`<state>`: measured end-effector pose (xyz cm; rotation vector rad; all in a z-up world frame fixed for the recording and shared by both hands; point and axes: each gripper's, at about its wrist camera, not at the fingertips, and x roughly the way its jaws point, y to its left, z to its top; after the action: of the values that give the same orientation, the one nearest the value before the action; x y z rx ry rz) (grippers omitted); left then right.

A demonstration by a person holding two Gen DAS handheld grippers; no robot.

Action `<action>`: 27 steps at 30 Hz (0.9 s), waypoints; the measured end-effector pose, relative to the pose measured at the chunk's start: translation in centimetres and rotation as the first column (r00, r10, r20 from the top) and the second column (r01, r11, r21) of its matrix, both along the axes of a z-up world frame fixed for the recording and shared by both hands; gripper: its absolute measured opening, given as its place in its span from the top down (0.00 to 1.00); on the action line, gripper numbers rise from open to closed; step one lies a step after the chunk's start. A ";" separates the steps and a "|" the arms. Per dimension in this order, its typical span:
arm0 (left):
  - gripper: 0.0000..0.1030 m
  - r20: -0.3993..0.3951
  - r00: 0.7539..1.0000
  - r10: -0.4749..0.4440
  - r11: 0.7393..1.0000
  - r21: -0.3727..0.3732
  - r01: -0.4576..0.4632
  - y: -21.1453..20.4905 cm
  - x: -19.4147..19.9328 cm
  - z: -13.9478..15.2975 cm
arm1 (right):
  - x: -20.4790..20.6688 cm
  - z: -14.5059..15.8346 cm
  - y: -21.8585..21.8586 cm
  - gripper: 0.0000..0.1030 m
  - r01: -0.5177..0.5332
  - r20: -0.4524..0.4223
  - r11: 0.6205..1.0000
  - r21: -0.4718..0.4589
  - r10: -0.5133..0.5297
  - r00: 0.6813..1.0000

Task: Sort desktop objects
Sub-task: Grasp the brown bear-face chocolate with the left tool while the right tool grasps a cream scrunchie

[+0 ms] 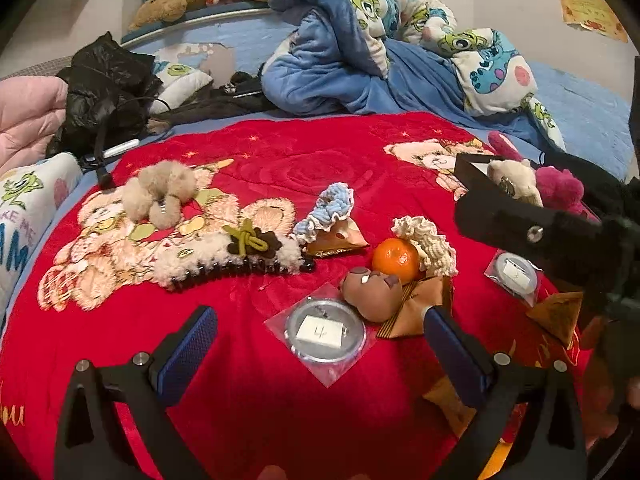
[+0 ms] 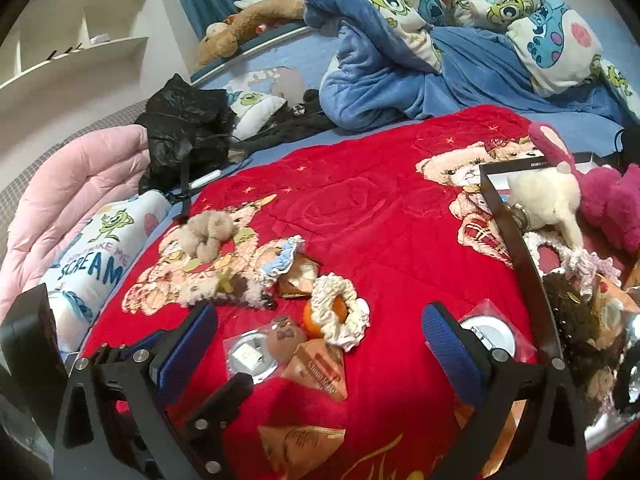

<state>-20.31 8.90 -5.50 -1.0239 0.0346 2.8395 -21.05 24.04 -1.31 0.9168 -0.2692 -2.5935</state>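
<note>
Left wrist view: the left gripper (image 1: 320, 348) hangs above the red blanket (image 1: 280, 176) on the bed, its blue-padded fingers (image 1: 188, 356) spread wide and holding nothing. Between them lies a round badge in a clear sleeve (image 1: 325, 330), flat, with a white label marked "4". Just beyond it a brown plush head (image 1: 374, 290) touches a mandarin (image 1: 396, 260), and a cream scrunchie (image 1: 426, 242) leans on the fruit's far side. A triangular brown snack packet (image 1: 418, 308) lies partly under the plush head. To the left a long black claw clip with fleecy trim (image 1: 240, 258) lies with its long axis running left to right, teeth toward the camera. A blue-and-white scrunchie (image 1: 330, 208) sits above a second snack packet (image 1: 338, 242), and a beige fluffy scrunchie (image 1: 162, 194) lies well apart at the left. A second badge (image 1: 514, 274) lies at the right, partly hidden by the dark right gripper (image 1: 560, 248).

Right wrist view: the right gripper (image 2: 320, 348) is likewise released, fingers wide and empty. The triangular packet points its tip away from the camera, beside the plush head and the badge. The cream scrunchie rings the mandarin here. At the right, a black box (image 2: 520, 248) holds a cream plush toy (image 2: 548, 200), a pink plush (image 2: 612, 200) and other items too cluttered to tell apart.
</note>
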 end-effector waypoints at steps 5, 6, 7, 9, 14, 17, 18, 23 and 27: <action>0.00 0.013 1.000 0.000 1.000 -0.027 0.000 0.3 -1.7 -0.6 | -1.6 -1.0 -0.4 0.03 -0.003 0.023 0.999 0.047 0.002 1.000; 0.00 0.021 1.000 -0.003 1.000 -0.027 0.004 0.4 -2.1 -0.7 | -1.8 -1.2 -0.4 0.03 -0.002 0.029 0.999 0.054 0.000 1.000; 0.00 0.026 1.000 -0.004 1.000 -0.031 0.005 0.4 -2.5 -0.9 | -2.1 -1.4 -0.4 0.03 -0.002 0.036 0.998 0.056 0.000 0.999; 0.00 0.029 1.000 -0.003 0.999 -0.041 0.004 0.7 -3.0 -1.1 | -2.5 -1.8 -0.3 0.04 0.000 0.048 0.999 0.050 -0.003 0.999; 0.00 0.045 0.999 -0.003 0.999 -0.037 0.005 1.4 -4.3 -1.7 | -3.6 -3.1 -0.3 0.10 0.008 0.096 0.998 0.065 -0.015 0.995; 0.00 0.058 0.998 0.012 0.999 -0.043 -0.010 1.6 -5.0 -2.1 | -4.1 -3.6 -0.3 0.15 0.008 0.129 0.998 0.059 -0.015 0.991; 0.00 0.062 0.998 0.010 0.999 -0.034 -0.008 1.6 -5.1 -2.3 | -4.3 -4.0 -0.4 0.17 0.014 0.148 0.997 0.070 -0.024 0.989; 0.00 0.093 0.996 -0.005 1.000 0.013 0.003 1.3 -5.5 -3.1 | -4.5 -5.0 -0.4 0.33 0.003 0.189 0.999 0.036 -0.010 0.982; 0.00 0.151 0.989 -0.005 0.999 0.034 0.000 1.3 -6.2 -4.2 | -4.0 -4.7 -1.1 0.51 -0.023 0.179 0.999 0.044 0.015 0.984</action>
<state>-26.48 10.19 -9.67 -1.2272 -0.0259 2.7410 -25.04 22.98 -6.03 1.1647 -0.2481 -2.5128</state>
